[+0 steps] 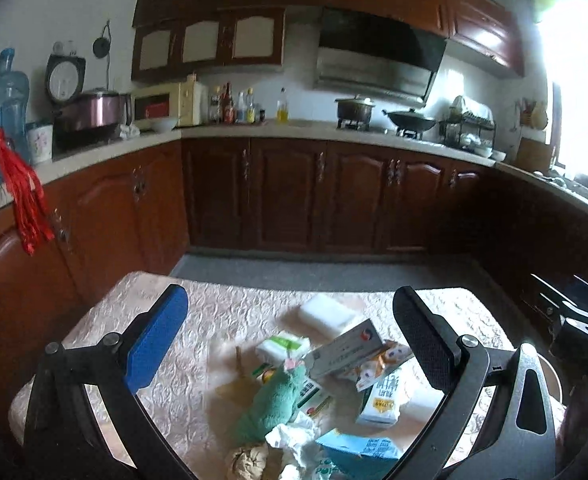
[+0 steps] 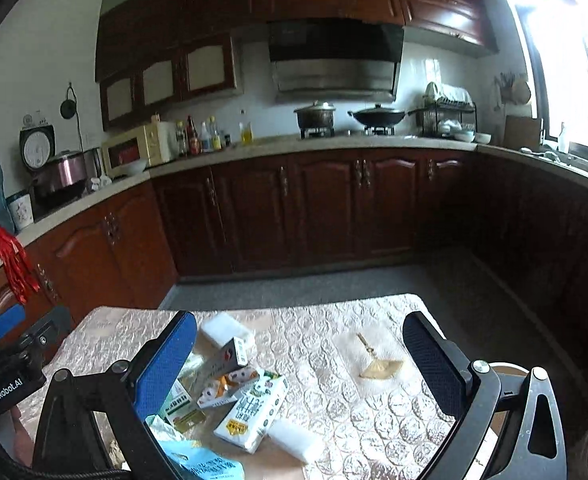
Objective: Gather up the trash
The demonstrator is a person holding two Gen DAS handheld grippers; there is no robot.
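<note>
The left hand-held gripper (image 1: 290, 344), spread and empty, hovers over the pile of crumpled paper and cartons (image 1: 317, 392) at lower centre; it is nearer than the right.

Dark reddish-brown wooden cabinets (image 2: 321, 204) under a pale L-shaped stone countertop (image 2: 333, 144), black range hood (image 2: 333, 56) above, grey floor (image 2: 294, 284), bright glaring window (image 2: 565, 60) at right.
</note>
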